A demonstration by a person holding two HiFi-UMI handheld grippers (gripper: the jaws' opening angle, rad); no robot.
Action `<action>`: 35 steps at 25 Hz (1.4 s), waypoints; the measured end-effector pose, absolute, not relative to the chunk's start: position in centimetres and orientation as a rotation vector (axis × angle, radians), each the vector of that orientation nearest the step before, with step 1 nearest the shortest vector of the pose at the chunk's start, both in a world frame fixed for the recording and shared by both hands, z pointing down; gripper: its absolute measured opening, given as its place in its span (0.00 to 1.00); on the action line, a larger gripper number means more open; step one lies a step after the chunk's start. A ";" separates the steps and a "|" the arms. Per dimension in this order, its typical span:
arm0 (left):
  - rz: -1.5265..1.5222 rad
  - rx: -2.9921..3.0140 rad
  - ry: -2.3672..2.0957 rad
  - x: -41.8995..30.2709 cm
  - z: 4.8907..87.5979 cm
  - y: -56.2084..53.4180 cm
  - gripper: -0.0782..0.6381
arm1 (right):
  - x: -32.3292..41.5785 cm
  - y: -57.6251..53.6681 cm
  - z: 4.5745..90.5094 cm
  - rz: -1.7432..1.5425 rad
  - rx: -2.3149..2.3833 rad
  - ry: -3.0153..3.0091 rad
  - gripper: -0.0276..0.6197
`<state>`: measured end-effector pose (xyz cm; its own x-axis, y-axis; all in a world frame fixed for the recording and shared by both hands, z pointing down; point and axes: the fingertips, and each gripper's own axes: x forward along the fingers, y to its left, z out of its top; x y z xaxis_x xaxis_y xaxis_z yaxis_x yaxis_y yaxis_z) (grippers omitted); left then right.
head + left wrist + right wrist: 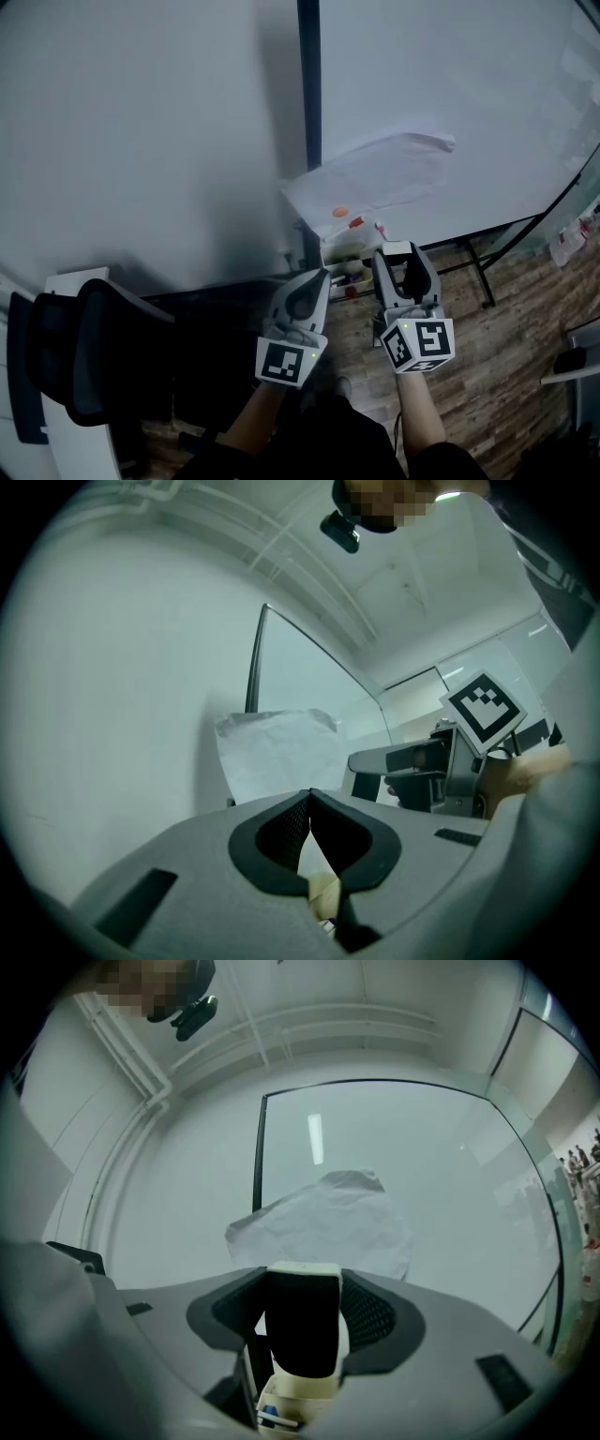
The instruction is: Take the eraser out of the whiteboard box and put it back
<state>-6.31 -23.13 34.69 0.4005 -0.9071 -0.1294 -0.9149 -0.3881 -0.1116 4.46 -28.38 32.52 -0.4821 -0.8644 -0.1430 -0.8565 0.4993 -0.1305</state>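
The right tongs [405,270] are clenched on the white block eraser with a black felt face [298,1335]. The eraser stands upright between the pads, out of the small white plastic whiteboard box [281,1405] and above it, at the bottom centre of the right gripper view. The left tongs [310,810] are closed tip to tip, with nothing between them.

The risk, I think, is in the return. The box looks narrow and has markers in it, so the eraser can catch on the rim or on a marker and tip out. The pads hold only its sides, so a knock can turn it.

Counted:
- one eraser
- one box
- two tongs
- one large white whiteboard [469,112]
- one crumpled pale sheet [375,178] on the whiteboard
- one black office chair [94,347]

The markers I cannot count.
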 end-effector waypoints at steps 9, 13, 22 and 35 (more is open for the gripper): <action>0.116 -2.433 1.580 -5.9 31.5 -19.3 0.12 | 5.8 -23.1 28.4 0.071 -1.439 2.490 0.41; 0.124 -2.410 1.578 -6.0 30.8 -18.7 0.12 | 5.9 -22.3 28.1 0.080 -1.438 2.484 0.41; 0.142 -2.425 1.549 -5.7 30.9 -18.3 0.12 | 6.0 -21.9 28.1 0.087 -1.447 2.484 0.41; 0.129 -2.443 1.580 -5.9 32.0 -18.9 0.12 | 6.3 -22.3 28.8 0.073 -1.460 2.491 0.40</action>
